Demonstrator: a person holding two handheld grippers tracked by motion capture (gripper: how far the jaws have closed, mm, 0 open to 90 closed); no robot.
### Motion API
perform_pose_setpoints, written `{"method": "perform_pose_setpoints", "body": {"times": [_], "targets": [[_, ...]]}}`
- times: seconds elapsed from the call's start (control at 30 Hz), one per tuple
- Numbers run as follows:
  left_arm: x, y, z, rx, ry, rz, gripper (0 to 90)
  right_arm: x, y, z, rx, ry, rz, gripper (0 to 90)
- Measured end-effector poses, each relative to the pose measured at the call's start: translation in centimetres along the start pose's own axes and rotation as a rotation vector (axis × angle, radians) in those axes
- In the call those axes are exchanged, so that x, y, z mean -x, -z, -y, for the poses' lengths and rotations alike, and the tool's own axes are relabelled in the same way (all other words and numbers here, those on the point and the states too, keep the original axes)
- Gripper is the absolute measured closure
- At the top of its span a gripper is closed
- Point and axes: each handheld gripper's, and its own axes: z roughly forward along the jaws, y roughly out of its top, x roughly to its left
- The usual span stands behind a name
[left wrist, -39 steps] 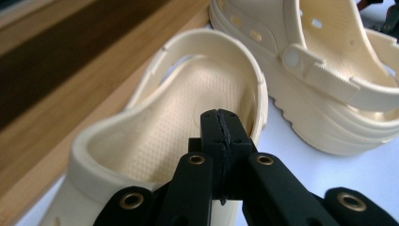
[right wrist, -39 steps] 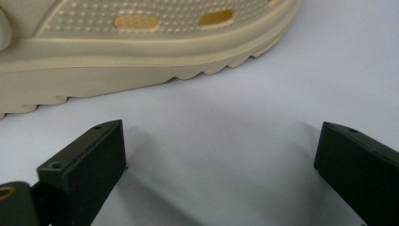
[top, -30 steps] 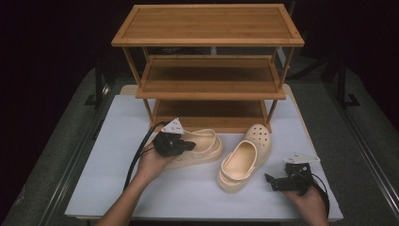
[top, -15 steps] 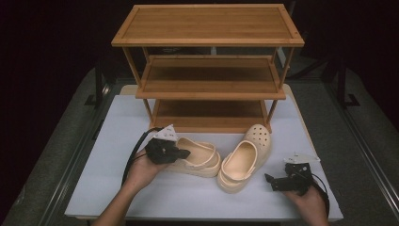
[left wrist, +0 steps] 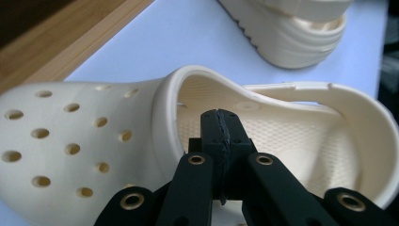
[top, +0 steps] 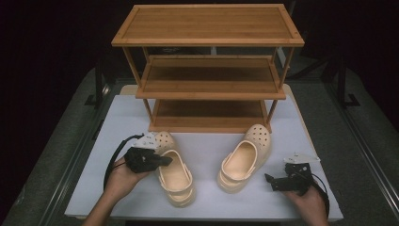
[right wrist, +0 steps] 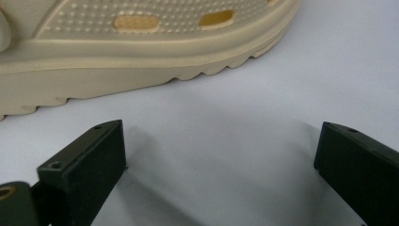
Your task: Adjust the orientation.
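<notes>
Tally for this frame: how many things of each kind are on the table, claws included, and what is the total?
Cream clogs: 2, the left clog and the right clog
Wooden shoe racks: 1, the three-shelf rack
Claws: 2, the left claw and the right claw
Total: 5

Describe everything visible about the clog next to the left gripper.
The left clog is cream, of a soft foam-like look, with round holes across its toe cap, a dimpled footbed and a ridged sole edge. It lies upright on the white table, toe toward the wooden rack, heel toward the person. The left gripper, jaws shut together, reaches over the rim of its opening. The other clog lies apart from it.
</notes>
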Motion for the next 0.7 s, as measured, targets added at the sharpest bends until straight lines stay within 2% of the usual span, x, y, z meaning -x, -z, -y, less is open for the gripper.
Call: {"method": "perform_pose_setpoints", "body": {"times": [0.23,0.3,0.33,0.4,0.47,0.57,0.7], "targets": [[0.4,-0.4,-0.1,0.000,-0.010,0.005,90.0,0.0,0.0,0.0,0.001,0.000,-0.001,2.1],[0.6,-0.2,-0.1,0.014,-0.010,0.018,90.0,0.0,0.0,0.0,0.001,0.000,-0.001,2.1],[0.8,0.4,0.0,0.032,-0.008,0.026,89.2,0.0,0.0,0.0,0.001,-0.001,-0.001,2.1],[0.9,0.8,0.0,0.038,-0.011,0.025,87.5,0.0,0.0,0.0,0.001,0.000,-0.001,2.1],[1.0,1.9,0.3,0.045,-0.012,0.007,87.8,0.0,0.0,0.0,0.001,-0.001,-0.001,2.1],[0.7,3.5,1.3,0.053,0.006,-0.044,90.0,0.0,0.0,0.0,0.001,-0.002,-0.001,2.1],[-0.9,4.7,3.5,0.049,0.058,-0.110,90.0,0.0,0.0,0.0,0.001,-0.001,-0.001,2.1]]}}
